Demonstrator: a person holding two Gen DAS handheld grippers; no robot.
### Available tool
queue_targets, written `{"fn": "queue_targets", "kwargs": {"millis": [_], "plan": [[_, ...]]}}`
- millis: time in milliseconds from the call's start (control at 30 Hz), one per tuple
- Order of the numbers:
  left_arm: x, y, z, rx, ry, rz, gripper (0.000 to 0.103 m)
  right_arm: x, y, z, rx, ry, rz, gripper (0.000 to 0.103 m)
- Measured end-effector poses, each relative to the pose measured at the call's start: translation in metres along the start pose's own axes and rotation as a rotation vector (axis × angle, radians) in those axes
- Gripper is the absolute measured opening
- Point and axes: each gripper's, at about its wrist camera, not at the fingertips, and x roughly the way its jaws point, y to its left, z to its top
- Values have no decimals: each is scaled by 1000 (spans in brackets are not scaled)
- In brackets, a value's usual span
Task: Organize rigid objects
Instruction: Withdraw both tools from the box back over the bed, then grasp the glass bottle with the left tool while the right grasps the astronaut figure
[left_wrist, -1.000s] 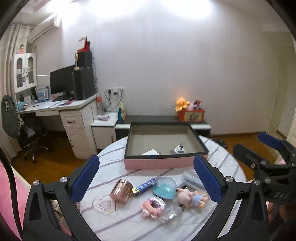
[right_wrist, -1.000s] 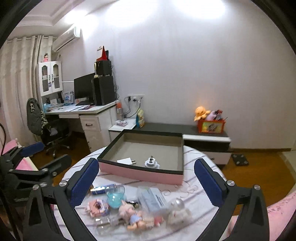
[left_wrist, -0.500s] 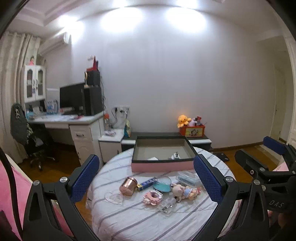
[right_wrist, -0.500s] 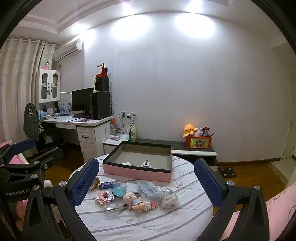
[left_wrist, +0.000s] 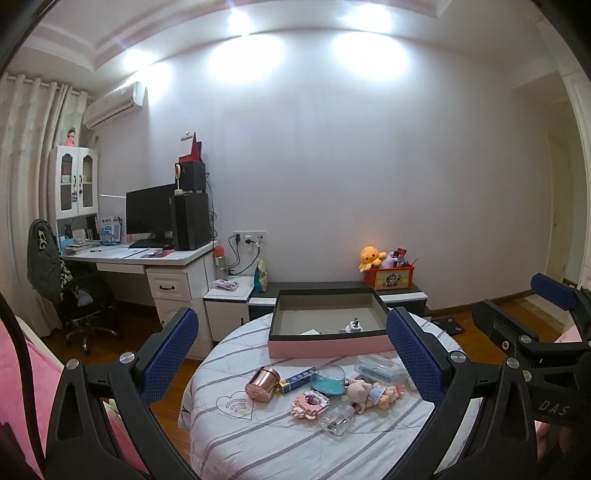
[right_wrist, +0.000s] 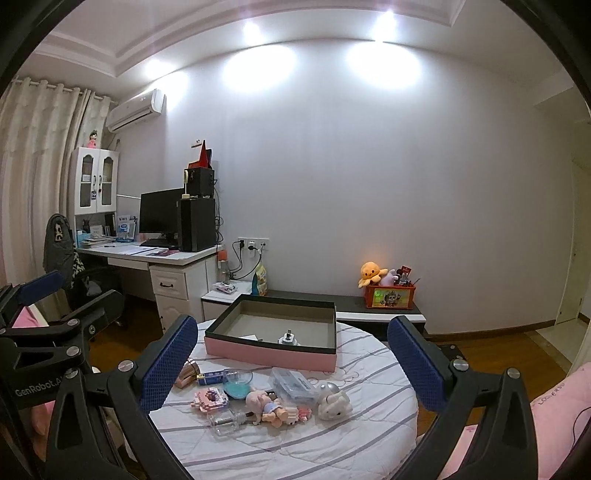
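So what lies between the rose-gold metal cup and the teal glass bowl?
A small blue rectangular box lies between rose-gold cup and teal bowl, in the left wrist view.

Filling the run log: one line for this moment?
left gripper: open, empty | right gripper: open, empty | pink box: two small items inside | toys on table

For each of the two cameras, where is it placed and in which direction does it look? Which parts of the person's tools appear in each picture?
Left wrist: sits on the left gripper, raised back from the round table, facing the pink box and the far wall; its own open blue fingers frame the view, and the right gripper shows at the right edge.
Right wrist: sits on the right gripper, same direction, slightly from the right; the left gripper shows at the left edge.
Shared: table, box, baby doll, desk.
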Motion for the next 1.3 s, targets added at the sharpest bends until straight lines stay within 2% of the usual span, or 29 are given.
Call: {"fn": "queue_targets", "kwargs": {"millis": [400, 700, 900, 1300], "plan": [[1, 1, -1, -8, -6, -7, 103, -2, -4, -2, 19, 5, 11, 103], [17, 2, -8, -5, 30, -18, 103, 7, -4, -9, 23, 33, 19, 103], [47, 5, -34, -5, 126, -44, 103, 28, -3, -24, 28, 88, 34, 103], [123, -2, -110, -53, 421, -114, 103, 93, -26, -88, 69, 286, 8, 103]]}}
